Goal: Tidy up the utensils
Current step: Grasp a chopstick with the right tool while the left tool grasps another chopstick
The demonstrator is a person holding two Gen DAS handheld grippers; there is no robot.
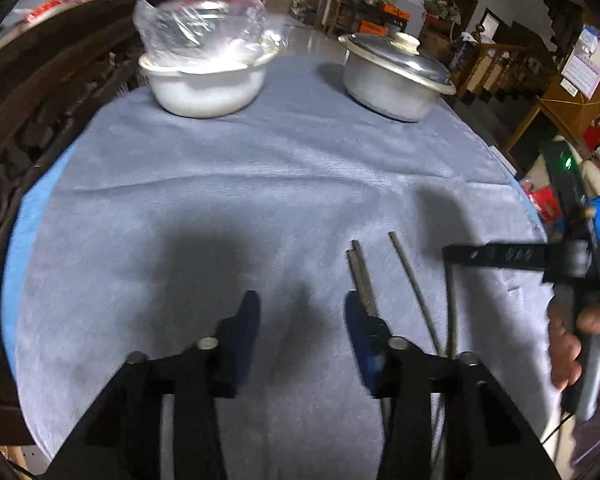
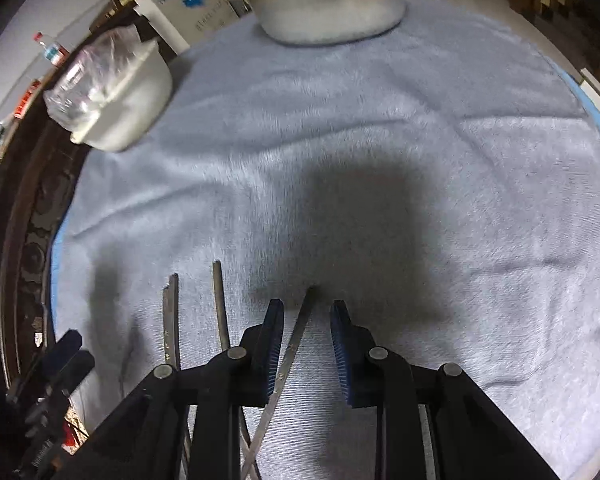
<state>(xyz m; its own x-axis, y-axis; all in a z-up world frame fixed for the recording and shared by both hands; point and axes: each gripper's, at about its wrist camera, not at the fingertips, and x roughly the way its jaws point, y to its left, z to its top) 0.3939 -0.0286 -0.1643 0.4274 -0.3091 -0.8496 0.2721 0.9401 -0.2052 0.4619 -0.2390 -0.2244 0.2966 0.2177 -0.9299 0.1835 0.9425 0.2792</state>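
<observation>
Blue-grey towel [image 2: 380,128] covers your table, a lidded steel pot [image 1: 396,80] and a bagged white bowl [image 1: 204,84] ahead. Your right gripper [image 2: 306,340] stands spread around one metal chopstick [image 2: 292,356], apparently not pinching it. Your left gripper [image 1: 300,320] is spread and empty; three more chopsticks [image 1: 416,292] lie just right of it.

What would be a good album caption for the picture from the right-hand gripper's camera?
Right gripper straddles one dark chopstick on a grey towel, its pads not yet pressing.
</observation>
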